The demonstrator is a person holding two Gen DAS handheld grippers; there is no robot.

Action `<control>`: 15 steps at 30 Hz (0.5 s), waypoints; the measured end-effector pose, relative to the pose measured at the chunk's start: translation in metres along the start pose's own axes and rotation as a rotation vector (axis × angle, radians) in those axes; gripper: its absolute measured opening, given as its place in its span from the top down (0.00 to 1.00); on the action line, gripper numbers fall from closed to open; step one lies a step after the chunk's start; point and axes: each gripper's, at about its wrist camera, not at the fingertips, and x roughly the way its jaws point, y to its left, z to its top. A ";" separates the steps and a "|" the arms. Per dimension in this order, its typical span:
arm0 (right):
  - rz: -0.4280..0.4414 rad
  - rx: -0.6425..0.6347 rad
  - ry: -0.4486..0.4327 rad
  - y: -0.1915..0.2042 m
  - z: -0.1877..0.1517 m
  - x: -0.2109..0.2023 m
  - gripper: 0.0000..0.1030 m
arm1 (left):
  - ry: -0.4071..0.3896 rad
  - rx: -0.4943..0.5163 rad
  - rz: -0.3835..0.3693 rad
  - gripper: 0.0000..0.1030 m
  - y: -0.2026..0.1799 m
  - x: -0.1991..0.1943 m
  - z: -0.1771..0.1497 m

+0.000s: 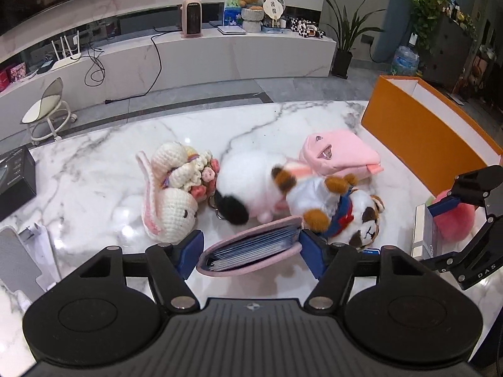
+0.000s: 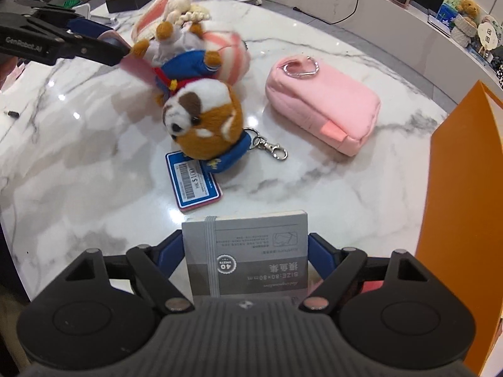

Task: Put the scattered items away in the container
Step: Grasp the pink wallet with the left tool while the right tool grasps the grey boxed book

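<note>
left gripper (image 1: 251, 251) – closed on pink card wallet (image 1: 251, 245), lower centre | right gripper (image 2: 245, 251) – clamps grey notepad (image 2: 248, 248), bottom centre | orange container (image 1: 421, 138) – right edge

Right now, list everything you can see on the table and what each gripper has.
card holder: 1, pink, between the left gripper's pads
notepad pack: 1, grey, between the right gripper's pads
crochet bunny: 1, cream and pink, table's left
white plush: 1, white with black tail, centre
dog plush: 1, brown and white, blue outfit, centre
pouch: 1, pink, beside the box
barcode tag: 1, blue, under the dog plush
box: 1, orange, table's right
table: 1, white marble
left gripper: black, blue pads
right gripper: black, blue pads
</note>
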 end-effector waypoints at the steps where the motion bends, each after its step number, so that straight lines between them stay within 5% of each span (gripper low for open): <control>1: -0.001 0.002 -0.001 0.000 0.000 0.000 0.19 | -0.001 0.000 -0.001 0.25 0.000 -0.001 0.000; 4: -0.005 0.004 -0.006 0.000 0.000 0.000 0.19 | -0.004 -0.005 -0.005 0.25 0.002 -0.003 0.001; 5: -0.004 0.005 -0.011 0.000 0.000 -0.001 0.19 | -0.007 -0.007 -0.005 0.34 0.002 -0.004 0.002; 6: -0.002 0.006 -0.016 0.000 0.001 -0.002 0.19 | -0.017 -0.014 -0.015 0.57 0.002 -0.007 0.002; 8: 0.002 0.009 -0.030 0.001 0.001 -0.007 0.19 | -0.031 -0.036 -0.002 0.73 0.005 -0.014 0.006; 15: 0.004 0.013 -0.041 0.000 0.001 -0.010 0.19 | 0.088 -0.007 -0.013 0.73 0.012 0.007 -0.003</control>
